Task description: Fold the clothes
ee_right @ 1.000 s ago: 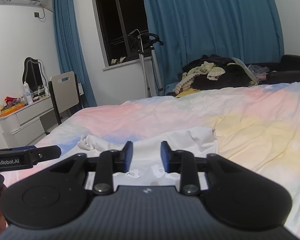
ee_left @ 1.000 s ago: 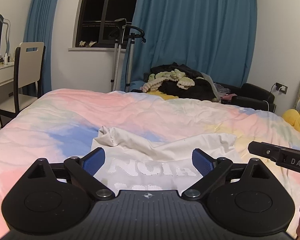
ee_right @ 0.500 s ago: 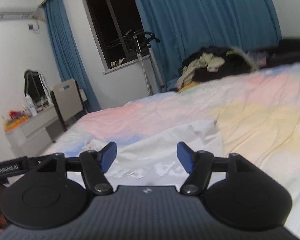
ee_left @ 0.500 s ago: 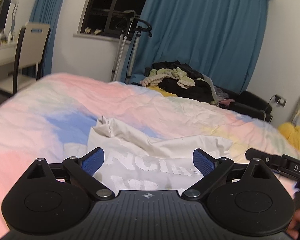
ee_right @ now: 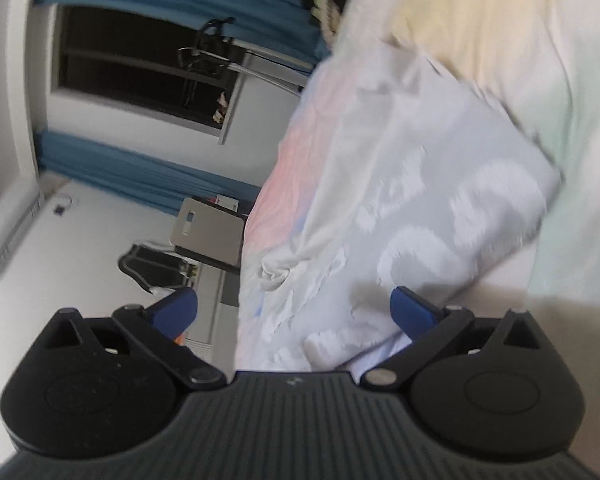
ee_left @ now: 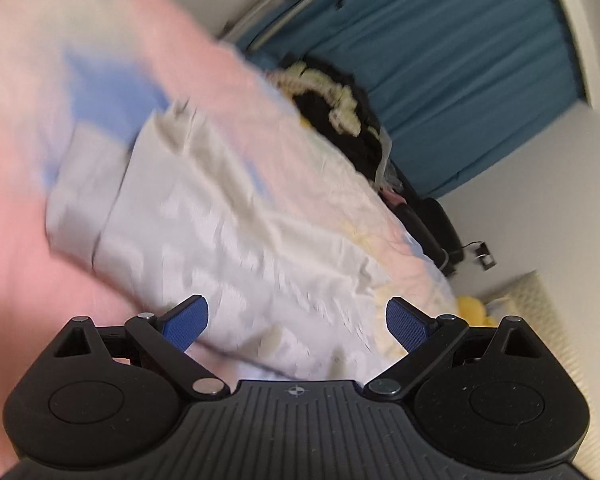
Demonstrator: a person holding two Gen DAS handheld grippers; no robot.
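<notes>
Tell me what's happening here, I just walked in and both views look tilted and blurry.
A person holds a gripper in each hand above a white T-shirt lying crumpled on a pastel bedspread. The left gripper and right gripper are both open, holding nothing. Neither grips the shirt, so the folding looks not yet begun.

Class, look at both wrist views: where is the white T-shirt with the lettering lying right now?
The white T-shirt lies spread on the pastel bedspread, directly ahead of both open grippers in both wrist views, on the near side of the clothes pile by the blue curtain.
</notes>
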